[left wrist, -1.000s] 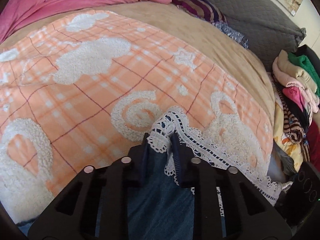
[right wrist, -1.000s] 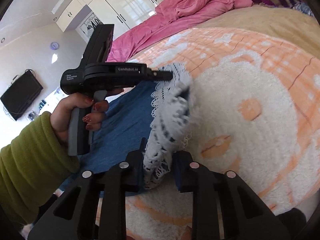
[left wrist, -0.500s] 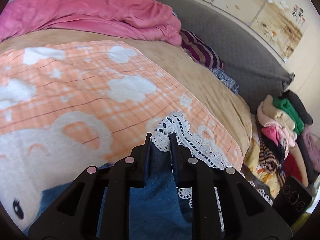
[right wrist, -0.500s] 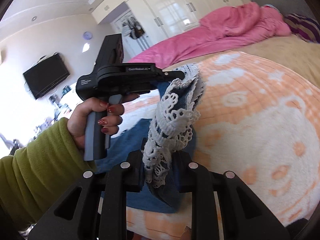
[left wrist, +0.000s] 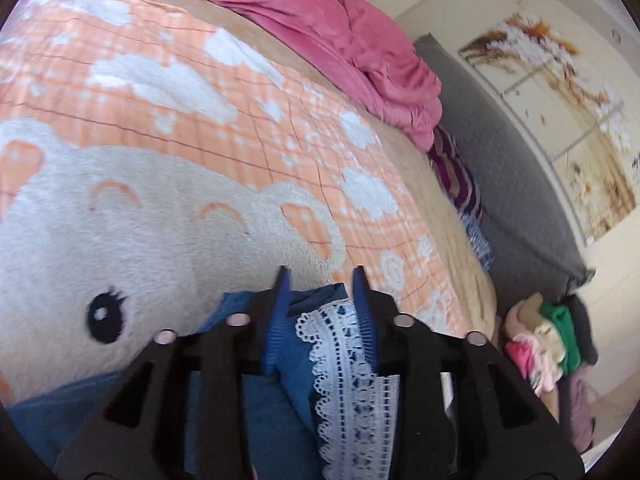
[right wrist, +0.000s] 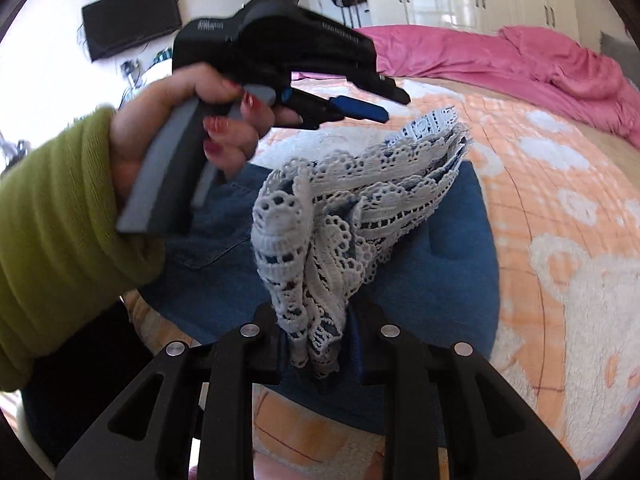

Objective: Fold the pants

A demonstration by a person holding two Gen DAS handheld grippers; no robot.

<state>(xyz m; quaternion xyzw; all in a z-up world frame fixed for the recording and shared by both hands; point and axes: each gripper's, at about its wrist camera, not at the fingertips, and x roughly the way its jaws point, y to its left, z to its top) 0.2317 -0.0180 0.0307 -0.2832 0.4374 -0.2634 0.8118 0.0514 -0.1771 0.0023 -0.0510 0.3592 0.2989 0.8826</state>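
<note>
The pants are blue denim point(right wrist: 440, 256) with white lace hems point(right wrist: 352, 200), folded over on the orange bear blanket point(right wrist: 560, 240). My right gripper point(right wrist: 318, 344) is shut on the bunched lace hem and holds it above the denim. My left gripper point(left wrist: 320, 276) is open; lace point(left wrist: 348, 360) and denim point(left wrist: 296, 364) lie below, between its fingers, with its blue pads apart. In the right wrist view the left gripper point(right wrist: 360, 114) hovers just above the lace, apart from it.
A pink duvet point(left wrist: 352, 40) lies at the bed's far side, beside a grey headboard point(left wrist: 512, 184) and a striped pillow point(left wrist: 460, 176). A pile of clothes point(left wrist: 552, 340) sits to the right of the bed. A TV point(right wrist: 132, 20) hangs on the wall.
My left gripper has opened and let go of the lace hem, which now lies on the denim. Both grippers carried the hems across the pants; the right one still holds.
</note>
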